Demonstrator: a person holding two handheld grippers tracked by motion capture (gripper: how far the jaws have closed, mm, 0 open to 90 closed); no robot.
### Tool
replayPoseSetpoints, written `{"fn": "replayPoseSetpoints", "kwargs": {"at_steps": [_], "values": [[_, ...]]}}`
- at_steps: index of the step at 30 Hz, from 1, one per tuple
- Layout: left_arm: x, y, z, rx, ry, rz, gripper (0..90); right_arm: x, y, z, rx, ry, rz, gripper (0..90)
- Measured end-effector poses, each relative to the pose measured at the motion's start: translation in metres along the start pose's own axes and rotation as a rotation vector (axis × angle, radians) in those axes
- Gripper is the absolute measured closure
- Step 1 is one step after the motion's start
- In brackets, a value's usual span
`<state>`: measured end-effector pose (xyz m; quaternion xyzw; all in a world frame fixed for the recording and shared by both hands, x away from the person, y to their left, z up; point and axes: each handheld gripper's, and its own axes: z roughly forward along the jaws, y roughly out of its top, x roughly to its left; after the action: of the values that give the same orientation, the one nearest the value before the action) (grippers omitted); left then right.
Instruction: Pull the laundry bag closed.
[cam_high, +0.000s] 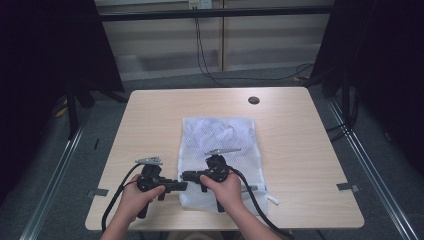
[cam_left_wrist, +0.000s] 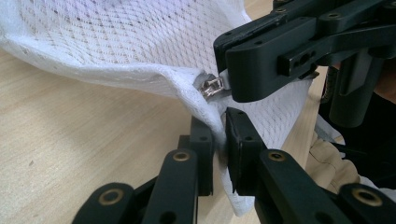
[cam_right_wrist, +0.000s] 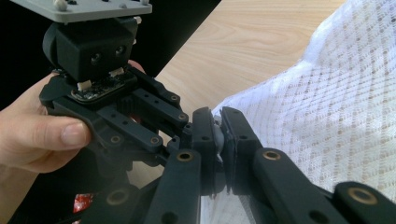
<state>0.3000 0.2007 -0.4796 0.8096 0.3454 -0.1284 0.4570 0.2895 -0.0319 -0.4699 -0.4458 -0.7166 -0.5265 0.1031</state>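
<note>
High view: white mesh bag (cam_high: 220, 145) flat on the wooden table (cam_high: 150, 120), both grippers meeting at its near left corner. Left gripper (cam_high: 181, 185) points right, right gripper (cam_high: 186, 175) points left.

Left gripper view: own jaws clamped on the bag's (cam_left_wrist: 140, 42) edge fabric. Just above them, right gripper (cam_left_wrist: 223, 84) pinches the metal zipper pull (cam_left_wrist: 211, 87).

Right gripper view: jaws closed on the pull tab; mesh bag (cam_right_wrist: 327, 116) to their right, left gripper (cam_right_wrist: 187, 130) touching from the left.

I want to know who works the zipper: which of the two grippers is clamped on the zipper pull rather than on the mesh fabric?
The right gripper: its jaws pinch the metal zipper pull of the white mesh bag. The left gripper clamps only the bag's fabric edge just below.
</note>
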Motion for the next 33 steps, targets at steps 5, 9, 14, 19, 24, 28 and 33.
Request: {"fn": "replayPoseSetpoints", "kwargs": {"at_steps": [5, 9, 14, 19, 24, 28, 33], "values": [[0.000, 0.000, 0.001, 0.011, 0.005, 0.007, 79.3, 0.001, 0.000, 0.001, -0.005, -0.005, 0.013, 85.9], [0.001, 0.000, 0.004, 0.019, -0.009, -0.021, 73.3, 0.001, 0.000, 0.001, 0.000, -0.010, 0.019, 86.6], [0.004, 0.001, 0.006, 0.021, -0.001, -0.010, 64.7, 0.002, 0.001, -0.001, -0.010, -0.003, 0.037, 86.6], [0.003, 0.002, 0.005, 0.002, 0.018, -0.008, 59.5, 0.002, 0.002, -0.003, -0.012, 0.003, 0.050, 86.6], [0.001, 0.002, 0.006, 0.001, 0.005, 0.009, 63.4, 0.002, 0.002, -0.003, -0.007, 0.007, 0.046, 86.7], [0.000, 0.002, 0.009, 0.016, -0.013, 0.012, 69.6, 0.002, 0.002, -0.002, -0.005, 0.011, 0.046, 86.7], [-0.001, 0.003, 0.010, 0.019, -0.014, -0.024, 85.9, 0.003, 0.001, -0.001, 0.001, 0.015, 0.050, 86.7]]}}
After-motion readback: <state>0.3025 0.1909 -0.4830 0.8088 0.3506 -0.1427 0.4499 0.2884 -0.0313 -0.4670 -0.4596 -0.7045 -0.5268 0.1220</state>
